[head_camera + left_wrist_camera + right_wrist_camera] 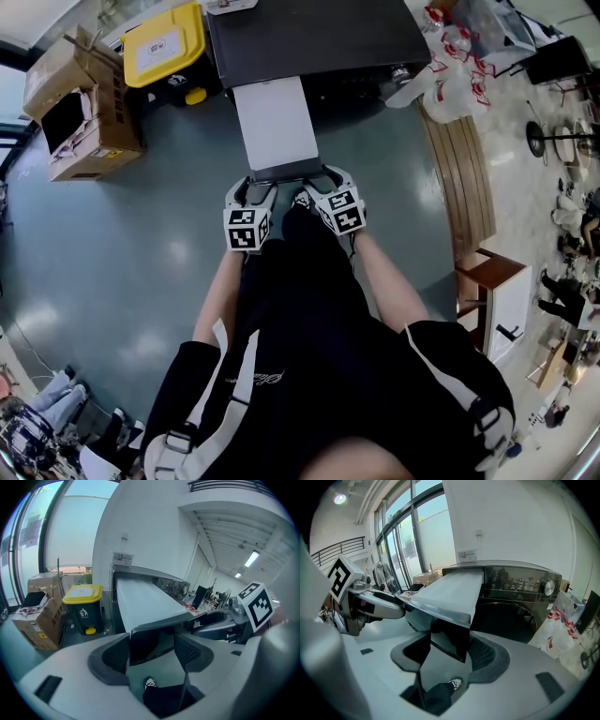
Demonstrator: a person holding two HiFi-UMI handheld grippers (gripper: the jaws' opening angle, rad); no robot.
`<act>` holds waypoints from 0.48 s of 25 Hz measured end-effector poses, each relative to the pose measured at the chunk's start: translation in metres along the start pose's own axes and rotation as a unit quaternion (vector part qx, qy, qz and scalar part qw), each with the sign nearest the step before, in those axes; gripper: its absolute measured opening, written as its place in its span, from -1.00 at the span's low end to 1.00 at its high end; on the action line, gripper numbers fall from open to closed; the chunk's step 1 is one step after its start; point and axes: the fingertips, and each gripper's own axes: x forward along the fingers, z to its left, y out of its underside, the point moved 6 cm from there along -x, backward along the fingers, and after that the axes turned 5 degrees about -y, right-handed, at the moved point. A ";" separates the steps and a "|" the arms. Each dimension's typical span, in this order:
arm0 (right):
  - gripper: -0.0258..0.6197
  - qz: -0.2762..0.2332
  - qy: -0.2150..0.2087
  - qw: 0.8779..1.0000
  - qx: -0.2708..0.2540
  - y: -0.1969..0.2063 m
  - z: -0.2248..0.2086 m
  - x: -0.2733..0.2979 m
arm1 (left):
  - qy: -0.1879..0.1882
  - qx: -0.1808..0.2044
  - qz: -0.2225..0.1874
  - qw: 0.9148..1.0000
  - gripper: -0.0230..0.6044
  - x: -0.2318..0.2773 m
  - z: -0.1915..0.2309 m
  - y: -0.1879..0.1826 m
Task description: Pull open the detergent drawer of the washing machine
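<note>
Grey floor before a dark washing machine (314,37), its detergent drawer (277,122) pulled far out.

Head view: the drawer juts from the washing machine's front toward the person, and the left gripper (262,186) and right gripper (319,186) meet at its outer end. A yellow-lidded bin (164,42) stands beside the machine, at picture left. Left gripper view: the jaws clamp the drawer's dark front panel (152,641). Right gripper view: those jaws, set wide, grip the same panel's corner.

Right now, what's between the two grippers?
The drawer's dark front panel, as the head view shows: the left gripper is at one end and the right gripper at the other.
</note>
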 end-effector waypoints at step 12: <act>-0.15 -0.005 0.031 0.998 0.054 0.007 0.007 -0.020 | -0.012 -0.009 0.007 1.000 0.01 -0.019 -0.001 0.004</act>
